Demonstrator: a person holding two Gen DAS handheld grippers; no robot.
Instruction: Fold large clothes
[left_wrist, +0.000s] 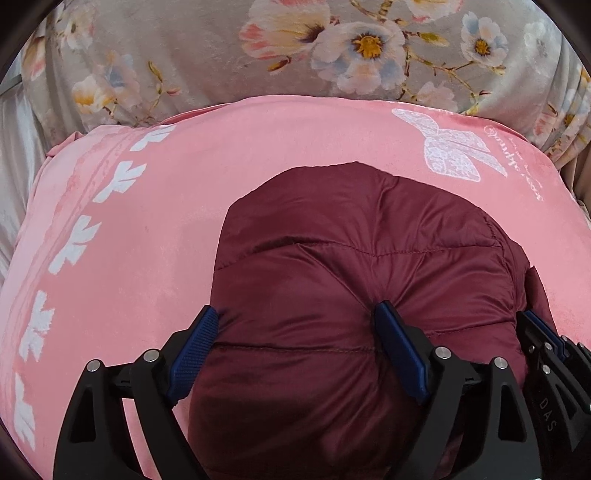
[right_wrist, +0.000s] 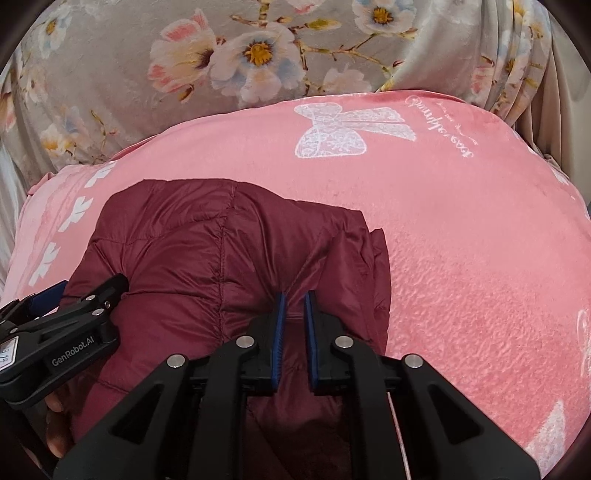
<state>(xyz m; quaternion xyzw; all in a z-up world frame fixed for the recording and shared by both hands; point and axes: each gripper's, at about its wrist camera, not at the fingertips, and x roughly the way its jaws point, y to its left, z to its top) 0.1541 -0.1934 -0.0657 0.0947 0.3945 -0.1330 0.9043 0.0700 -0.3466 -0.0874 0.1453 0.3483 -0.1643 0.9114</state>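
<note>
A maroon quilted puffer jacket lies bunched on a pink blanket; it also shows in the right wrist view. My left gripper is open, its blue-padded fingers spread wide and pressed onto the jacket's bulk. It also shows in the right wrist view at the left. My right gripper is nearly closed, pinching a fold of the jacket's near edge between its pads. It appears at the right edge of the left wrist view.
The pink blanket with white bow and leaf prints covers the surface. A grey floral bedcover lies beyond it; it also shows in the right wrist view. A hand holds the left gripper.
</note>
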